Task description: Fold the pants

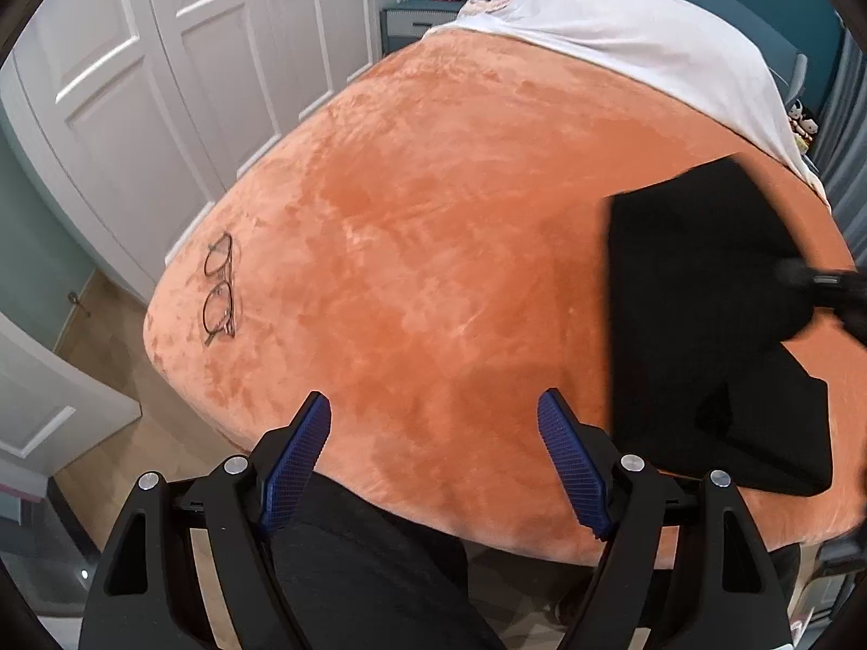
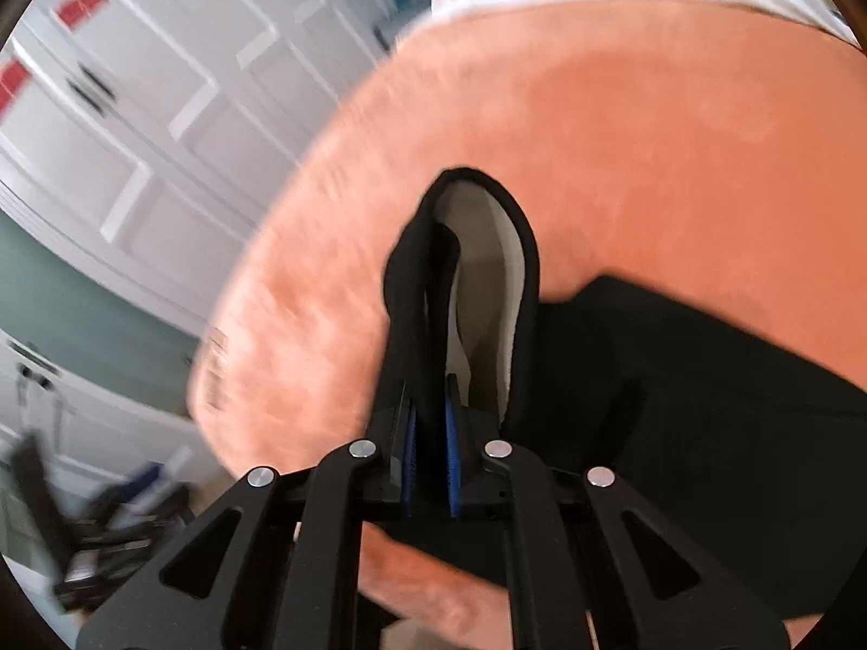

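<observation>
From the left wrist view, my left gripper [image 1: 433,422] stands wide, with nothing between its blue pads [image 1: 569,466]. It hangs over the near edge of the orange blanket [image 1: 433,216] that covers the bed. Under it, at the bottom of the picture, I see a leg in dark cloth [image 1: 368,569]. The black pants [image 1: 704,325] lie at the right side of the blanket, folded in a thick pile, well apart from my left fingers. A dark blurred shape [image 1: 823,287] reaches over the pants from the right edge; I cannot tell exactly what it is. At the left side of the blanket, near its edge, lies a pair of glasses [image 1: 219,287]. At the far end is a white sheet [image 1: 623,38]. White wardrobe doors [image 1: 189,54] stand at the left, a blue nightstand [image 1: 417,21] at the far wall, and wooden floor [image 1: 108,336] is below.

From the right wrist view, which is blurred, my right gripper [image 2: 431,433] is closed tight on a fold of the pants [image 2: 704,406]. The cloth rises between the pads in a loop, and its pale inner lining [image 2: 493,281] shows. The rest of the pants spreads to the right on the blanket [image 2: 650,135]. The wardrobe doors [image 2: 162,108] are at the left.
</observation>
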A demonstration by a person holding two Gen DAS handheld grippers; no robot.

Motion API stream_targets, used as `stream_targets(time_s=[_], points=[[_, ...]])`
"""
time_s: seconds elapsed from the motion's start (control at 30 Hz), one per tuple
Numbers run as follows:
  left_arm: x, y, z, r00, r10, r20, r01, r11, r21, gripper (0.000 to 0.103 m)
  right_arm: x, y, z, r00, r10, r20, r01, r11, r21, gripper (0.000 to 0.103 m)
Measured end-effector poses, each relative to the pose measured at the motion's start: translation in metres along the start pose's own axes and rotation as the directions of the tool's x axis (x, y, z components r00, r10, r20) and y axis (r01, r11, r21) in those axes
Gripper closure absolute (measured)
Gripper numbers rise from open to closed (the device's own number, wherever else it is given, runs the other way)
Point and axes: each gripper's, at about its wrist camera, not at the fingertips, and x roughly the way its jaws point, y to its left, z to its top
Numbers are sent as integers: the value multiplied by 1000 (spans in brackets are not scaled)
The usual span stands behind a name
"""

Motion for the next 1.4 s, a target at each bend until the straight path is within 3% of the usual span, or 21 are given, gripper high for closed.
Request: stream_targets(time_s=[0.1,0.2,0.3,0.37,0.4,0.47,0.5,0.6,0.67,0.7,0.73,0.77,0.8,0.87,0.93,1.07,1.1,1.17,1.23,1.3,1.4], points=[[-4,-14,-3,1000,-1,8,1,1000,24,23,-82,-38,-19,993,-56,108,49,997,58,96],[0,-38,-5,1000,-22,-13,23,998,61,23,-127,-105,-58,964,-241,111,221,961,168,95],[3,-69,-6,997,-64,-37,67,993,100,23,-127,-192,-108,934,-357,37,324,884,336,95],[-1,-90,-7,996,-86,-39,90,986,138,23,-108,-236,-136,909,-412,-60,402,829,389,92],[-5,-101,-7,995,-94,-39,99,981,165,23,-102,-253,-151,936,-350,-39,329,828,454,89],[-13,-113,-8,995,-96,-34,101,977,186,23,-111,-252,-155,952,-304,36,245,826,507,86],[-15,-115,-9,994,-101,-33,106,977,186,23,-115,-248,-153,949,-313,43,250,827,503,85],[-14,-116,-9,994,-95,-46,101,979,174,22,-135,-226,-143,891,-447,75,372,817,441,85],[-11,-115,-8,995,-88,-56,96,982,163,22,-149,-216,-137,884,-450,129,358,828,432,84],[-9,-116,-8,994,-88,-61,97,982,160,22,-152,-214,-133,896,-418,148,320,841,436,74],[-9,-118,-10,994,-88,-65,98,982,160,22,-151,-216,-131,909,-390,149,294,852,434,52],[-8,-120,-11,994,-90,-69,100,982,163,22,-144,-217,-127,916,-377,141,286,857,429,42],[-8,-124,-12,993,-93,-72,104,980,172,22,-134,-220,-125,912,-388,131,304,857,417,39],[-10,-129,-14,993,-92,-70,104,975,196,22,-124,-230,-127,911,-403,91,334,849,410,39],[-12,-134,-16,994,-86,-64,98,970,223,22,-114,-240,-119,922,-376,92,304,849,432,44],[-9,-134,-18,992,-94,-83,110,971,213,22,-95,-238,-103,923,-381,59,330,861,388,45],[-7,-134,-18,992,-96,-88,113,971,209,22,-89,-237,-99,923,-384,42,341,860,380,53],[-5,-133,-18,991,-94,-96,112,972,206,22,-83,-233,-92,924,-381,12,353,867,352,80],[-4,-133,-18,992,-88,-93,106,972,211,22,-101,-217,-86,929,-363,79,320,891,322,80],[-2,-134,-17,993,-81,-88,98,971,218,22,-130,-196,-79,908,-384,166,330,901,281,80],[5,-139,-17,991,-89,-105,110,970,217,22,-136,-207,-84,902,-403,153,347,889,298,79]])
